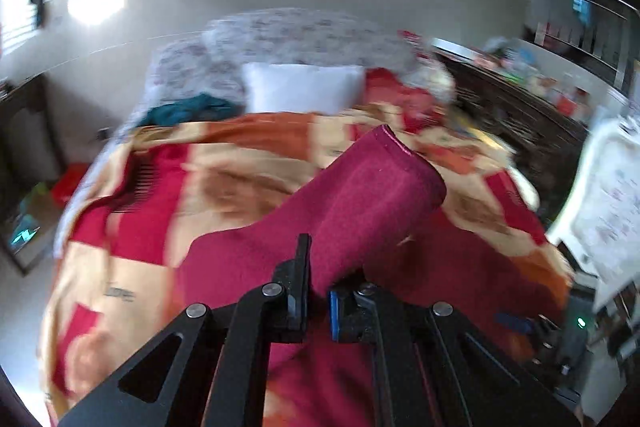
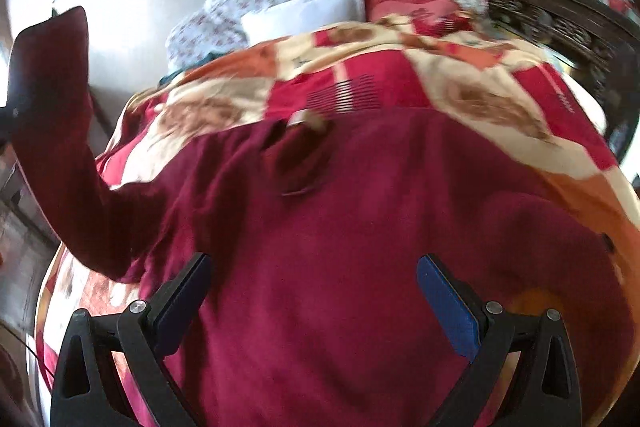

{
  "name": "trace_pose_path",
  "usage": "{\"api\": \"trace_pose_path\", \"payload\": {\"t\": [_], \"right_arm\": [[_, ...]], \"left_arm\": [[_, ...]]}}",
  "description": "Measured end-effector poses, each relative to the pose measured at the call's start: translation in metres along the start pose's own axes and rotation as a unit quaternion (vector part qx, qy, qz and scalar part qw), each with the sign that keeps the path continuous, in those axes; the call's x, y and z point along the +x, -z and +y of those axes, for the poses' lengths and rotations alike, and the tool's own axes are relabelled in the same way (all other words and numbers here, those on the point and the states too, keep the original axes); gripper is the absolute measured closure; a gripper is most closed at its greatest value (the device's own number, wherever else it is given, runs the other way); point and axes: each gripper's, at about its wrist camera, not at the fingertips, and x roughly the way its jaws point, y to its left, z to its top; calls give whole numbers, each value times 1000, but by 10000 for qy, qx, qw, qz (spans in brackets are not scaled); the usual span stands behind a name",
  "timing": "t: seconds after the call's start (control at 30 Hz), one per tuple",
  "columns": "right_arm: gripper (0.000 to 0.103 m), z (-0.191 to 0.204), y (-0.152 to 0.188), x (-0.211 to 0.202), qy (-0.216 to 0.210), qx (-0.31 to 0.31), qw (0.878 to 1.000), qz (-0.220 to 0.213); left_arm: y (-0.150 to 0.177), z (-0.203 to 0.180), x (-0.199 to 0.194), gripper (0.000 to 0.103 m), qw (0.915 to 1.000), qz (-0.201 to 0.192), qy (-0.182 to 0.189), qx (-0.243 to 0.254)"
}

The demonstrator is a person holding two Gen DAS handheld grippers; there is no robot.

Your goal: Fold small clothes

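Most of both views is filled by a bed under a checked red, cream and orange blanket [image 1: 168, 187], with a maroon garment [image 2: 320, 247] spread across its near half. Toward 12 o'clock lie a floral cover [image 1: 288, 35], a white pillow [image 1: 304, 91] and, at 10 o'clock, a teal cloth [image 1: 188, 109]. A dark carved cabinet [image 1: 516, 115] stands at 2 o'clock. Writing on the blanket is too blurred to read. The left gripper [image 1: 316, 301] is clamped on the garment's sleeve [image 1: 372, 195], lifted off the blanket. Only the right wrist view shows the garment's body and collar [image 2: 296, 163]; there the right gripper [image 2: 314, 291] hangs above it, fingers wide apart, the raised sleeve at 9 o'clock.
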Motion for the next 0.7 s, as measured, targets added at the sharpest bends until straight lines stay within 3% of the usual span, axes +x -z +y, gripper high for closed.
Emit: {"api": "trace_pose_path", "payload": {"t": [0.17, 0.3, 0.43, 0.53, 0.57, 0.6, 0.7], "right_arm": [[0, -49, 5, -18, 228, 411, 9989, -74], [0, -80, 10, -23, 424, 596, 9973, -27], [0, -95, 14, -22, 366, 777, 9963, 61], [0, -93, 13, -18, 290, 672, 9973, 89], [0, -91, 14, -17, 298, 629, 9975, 87], [0, -87, 12, -14, 295, 551, 9980, 93], [0, -75, 11, -1, 202, 309, 9992, 167]], "left_arm": [[39, -73, 46, 96, 9974, 476, 471, 251], [86, -118, 90, 96, 9943, 832, 400, 534], [118, -129, 127, 90, 9895, 1229, 347, 678], [122, -117, 120, 71, 9879, 1322, 276, 764], [120, -112, 112, 57, 9885, 1259, 270, 788], [116, -103, 97, 44, 9905, 1072, 199, 842], [107, -75, 57, 25, 9936, 420, -273, 1011]]}}
